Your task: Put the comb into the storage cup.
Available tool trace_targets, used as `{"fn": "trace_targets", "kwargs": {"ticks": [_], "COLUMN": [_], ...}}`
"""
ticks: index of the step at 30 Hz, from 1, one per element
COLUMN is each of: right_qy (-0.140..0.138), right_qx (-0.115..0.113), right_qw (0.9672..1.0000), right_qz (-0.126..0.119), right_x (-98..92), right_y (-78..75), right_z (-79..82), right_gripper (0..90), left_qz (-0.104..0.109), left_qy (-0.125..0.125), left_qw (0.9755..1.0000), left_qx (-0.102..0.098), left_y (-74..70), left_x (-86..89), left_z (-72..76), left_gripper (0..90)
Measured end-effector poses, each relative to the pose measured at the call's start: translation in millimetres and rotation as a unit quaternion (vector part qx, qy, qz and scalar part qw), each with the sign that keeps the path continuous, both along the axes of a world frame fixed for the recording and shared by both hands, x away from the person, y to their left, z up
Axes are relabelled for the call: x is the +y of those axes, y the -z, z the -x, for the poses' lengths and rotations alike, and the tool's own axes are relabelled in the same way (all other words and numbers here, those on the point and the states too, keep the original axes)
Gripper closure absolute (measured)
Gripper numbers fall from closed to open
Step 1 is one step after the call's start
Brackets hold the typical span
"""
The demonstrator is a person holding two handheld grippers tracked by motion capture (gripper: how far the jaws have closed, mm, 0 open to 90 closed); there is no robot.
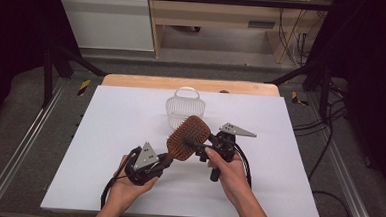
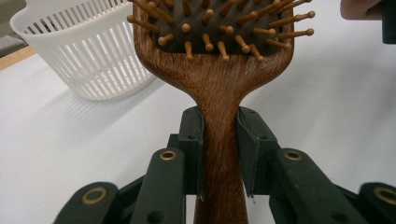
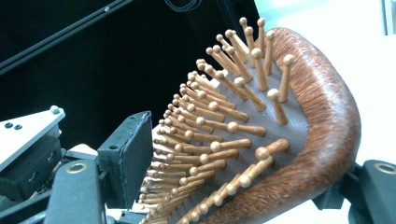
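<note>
A brown wooden paddle hairbrush (image 1: pixel 187 135) with wooden pins is held above the white tabletop (image 1: pixel 115 119), in front of a white slatted basket (image 1: pixel 185 107). My left gripper (image 1: pixel 166 159) is shut on the brush's handle (image 2: pixel 219 140), with one pad on each side of its neck. My right gripper (image 1: pixel 195 144) reaches in from the right with its jaws spread wide around the brush head (image 3: pixel 289 121). One pad (image 3: pixel 128 158) stands just off the pin tips and the other jaw sits behind the wooden back. I cannot tell whether either pad touches the brush.
The basket (image 2: pixel 79 51) looks empty and stands at the middle back of the white surface, just beyond the brush. A wooden table edge (image 1: pixel 132 81) runs behind it. Black frame bars and cables flank the table on both sides.
</note>
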State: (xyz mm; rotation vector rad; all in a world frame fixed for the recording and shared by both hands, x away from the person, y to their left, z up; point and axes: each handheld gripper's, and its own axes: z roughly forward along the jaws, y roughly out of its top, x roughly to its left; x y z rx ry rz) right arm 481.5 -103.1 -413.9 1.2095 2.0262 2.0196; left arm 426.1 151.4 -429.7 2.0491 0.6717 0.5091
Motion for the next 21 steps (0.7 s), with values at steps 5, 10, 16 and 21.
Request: {"fn": "trace_targets", "kwargs": {"ticks": [5,10,16,21], "right_qy": [0.001,0.0,0.003,0.003], "right_qx": [0.0,-0.002,0.006,0.01], "right_qw": [1.0,0.9999,0.9994,0.9992], "right_qz": [-0.004,-0.012,-0.034,-0.04], "right_x": [-0.4,0.0,-0.2,0.1], "right_y": [-0.3,-1.0,-2.3,-3.2], "right_z": [-0.3,1.0,0.9,1.1], "right_gripper": [30.2,37.0,44.0,48.8], "left_qz": [0.005,0.01,0.013,0.013], "left_qy": [0.002,0.0,-0.005,-0.007], "left_qw": [1.0,0.9999,0.9999,0.9999], "left_qx": [0.003,0.004,0.001,0.002], "left_y": [1.2,3.3,2.9,4.3], "left_x": [0.2,0.4,0.2,0.0], "left_z": [-1.2,-2.2,-2.3,-3.1], "left_gripper": [72.6,72.8,72.8,72.9]}}
